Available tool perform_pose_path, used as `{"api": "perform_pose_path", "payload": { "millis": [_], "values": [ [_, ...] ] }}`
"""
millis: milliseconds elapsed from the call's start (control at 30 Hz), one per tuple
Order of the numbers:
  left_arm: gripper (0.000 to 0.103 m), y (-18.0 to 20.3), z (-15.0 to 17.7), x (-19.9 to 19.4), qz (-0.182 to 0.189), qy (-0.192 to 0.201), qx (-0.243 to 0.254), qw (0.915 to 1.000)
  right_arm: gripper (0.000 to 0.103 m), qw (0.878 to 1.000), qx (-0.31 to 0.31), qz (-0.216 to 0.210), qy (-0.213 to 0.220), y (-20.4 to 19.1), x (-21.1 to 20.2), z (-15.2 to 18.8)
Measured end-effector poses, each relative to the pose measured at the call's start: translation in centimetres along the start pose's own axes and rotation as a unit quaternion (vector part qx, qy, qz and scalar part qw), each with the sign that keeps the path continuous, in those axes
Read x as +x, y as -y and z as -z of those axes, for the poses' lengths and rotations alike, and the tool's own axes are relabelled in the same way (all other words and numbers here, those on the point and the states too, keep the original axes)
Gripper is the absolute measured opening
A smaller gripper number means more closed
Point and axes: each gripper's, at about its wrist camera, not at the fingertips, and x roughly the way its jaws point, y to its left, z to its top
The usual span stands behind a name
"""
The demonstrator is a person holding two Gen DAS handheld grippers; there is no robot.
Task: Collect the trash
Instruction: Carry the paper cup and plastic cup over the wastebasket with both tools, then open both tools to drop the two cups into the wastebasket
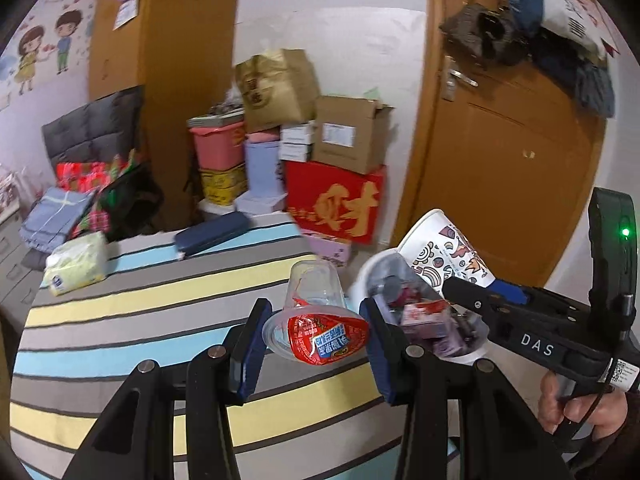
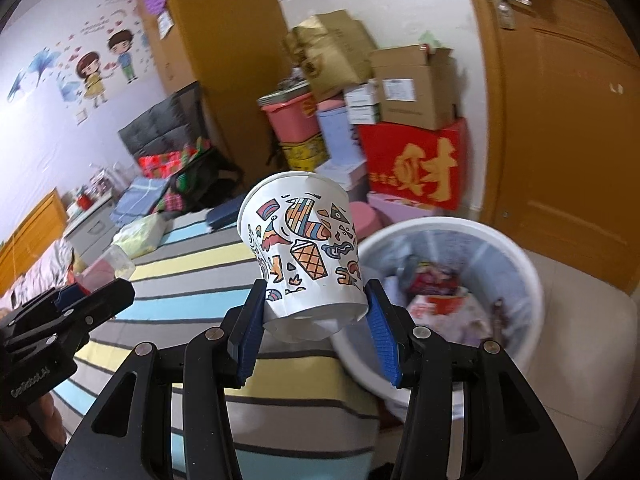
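At the edge of the striped bed [image 2: 192, 264], two pieces of trash are in hand and the white bin [image 2: 516, 264] stands just beside it on the floor, already part-filled with wrappers.

Right gripper [image 2: 316, 320]: fingers clenched on the patterned paper cup [image 2: 304, 256], the blue pads [image 2: 378, 332] pressing its lower wall from either side. The cup sits roughly upright, mouth away from the camera, tilted slightly. In the right wrist view the bin lies at about 3 o'clock from the cup — near, overlapping its lower edge in the picture, but the cup does not yet appear to be over the opening.

Left gripper [image 1: 316, 340]: the clear plastic cup [image 1: 316, 296], with a red peeled foil lid [image 1: 328, 338] hanging at its mouth, lies between the fingers. The pads [image 1: 250, 356] stand close to its flared rim; whether they actually grip it or merely flank it cannot be told from this view. The bin, with the right gripper's paper cup in front of it, shows at about 2 o'clock from this cup.

Judgement: the step in hand is carrying to the bin. The next move calls for bringing the paper cup over the bin's mouth toward 3 o'clock and releasing it there; the plastic cup would follow the same way — provided the left grasp is secure.

Other items: a tissue pack [image 1: 76, 264] and a dark blue case [image 1: 212, 234] lie on the far part of the bed.
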Motion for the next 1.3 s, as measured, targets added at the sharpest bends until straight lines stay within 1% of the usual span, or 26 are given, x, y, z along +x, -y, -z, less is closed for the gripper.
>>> {"api": "perform_pose_path", "payload": {
  "millis": [167, 367, 533, 667, 800, 867, 967, 1033, 1100, 1167, 1200, 1233, 1300],
  "values": [
    [0.046, 3.5, -0.4, 1.7, 0.033, -0.006, 0.005, 0.9994, 0.050, 0.999, 0.016, 0.028, 0.011, 3.0, -1.4, 0.1],
    [0.046, 7.3, -0.2, 4.7, 0.065, -0.031, 0.017, 0.9973, 0.050, 0.997, 0.037, 0.063, 0.007, 6.2, -1.8, 0.5],
    [0.046, 9.2, 0.0, 7.1, 0.075, -0.051, 0.024, 0.9956, 0.050, 0.995, 0.057, 0.086, -0.008, 8.8, -1.4, 0.9],
    [0.046, 10.4, 0.3, 8.8, 0.075, -0.062, 0.030, 0.9948, 0.050, 0.993, 0.064, 0.092, -0.022, 10.0, -0.5, 1.1],
    [0.046, 10.8, 0.5, 10.8, 0.077, -0.078, 0.024, 0.9937, 0.050, 0.993, 0.061, 0.096, -0.039, 10.8, 0.5, 1.2],
    [0.046, 10.8, 0.5, 11.6, 0.074, -0.080, 0.023, 0.9937, 0.050, 0.992, 0.058, 0.097, -0.047, 11.0, 1.0, 1.2],
    [0.046, 10.7, 0.5, 12.6, 0.086, -0.086, 0.015, 0.9925, 0.050, 0.992, 0.052, 0.097, -0.059, 11.5, 1.9, 1.1],
    [0.046, 10.6, 0.5, 13.3, 0.084, -0.089, 0.015, 0.9924, 0.051, 0.992, 0.047, 0.096, -0.064, 11.6, 2.4, 1.2],
    [0.051, 10.4, 0.6, 14.1, 0.081, -0.094, 0.008, 0.9922, 0.051, 0.992, 0.045, 0.097, -0.069, 11.9, 2.8, 1.2],
    [0.063, 10.2, 0.8, 14.7, 0.081, -0.102, 0.000, 0.9915, 0.052, 0.992, 0.040, 0.083, -0.081, 12.1, 3.4, 1.2],
    [0.063, 10.1, 0.8, 14.8, 0.083, -0.102, -0.002, 0.9914, 0.053, 0.992, 0.041, 0.080, -0.085, 12.1, 3.5, 1.2],
    [0.063, 10.0, 0.9, 14.9, 0.084, -0.103, -0.002, 0.9911, 0.058, 0.992, 0.040, 0.079, -0.085, 12.1, 3.5, 1.3],
    [0.063, 9.9, 1.0, 15.0, 0.084, -0.106, -0.003, 0.9908, 0.060, 0.992, 0.034, 0.086, -0.081, 12.0, 3.2, 1.5]
  ]
}}
